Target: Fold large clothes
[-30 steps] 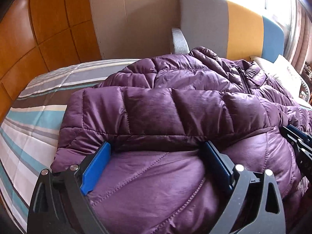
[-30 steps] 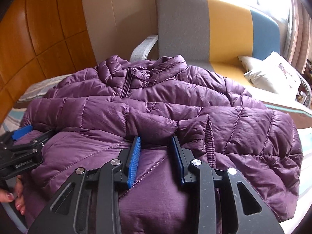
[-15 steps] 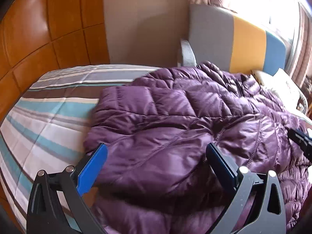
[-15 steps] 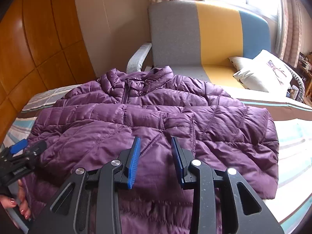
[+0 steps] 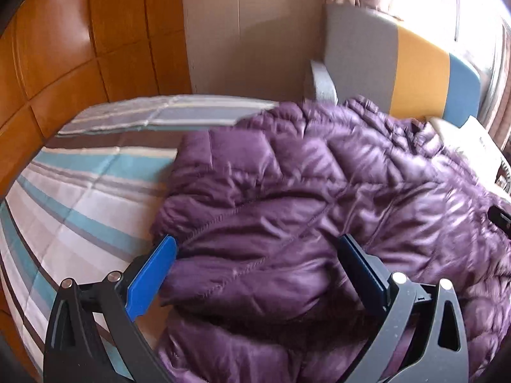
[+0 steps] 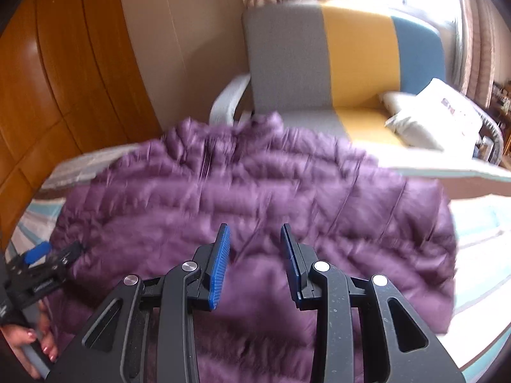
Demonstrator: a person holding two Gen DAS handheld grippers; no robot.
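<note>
A purple quilted puffer jacket lies spread on a striped bed, collar toward the far sofa. It also shows, blurred, in the right wrist view. My left gripper is wide open above the jacket's near left part, holding nothing. My right gripper is open with a narrower gap, raised above the jacket's near middle, empty. The left gripper also appears at the left edge of the right wrist view, beside the jacket's left edge.
The bed cover has blue, white and brown stripes. A grey, yellow and blue sofa with a white pillow stands behind the bed. Wooden wall panels are on the left.
Both grippers have pulled back and up from the jacket; the left one has moved off the folded sleeve it was pressed against. The jacket lies flatter and farther from the cameras.
</note>
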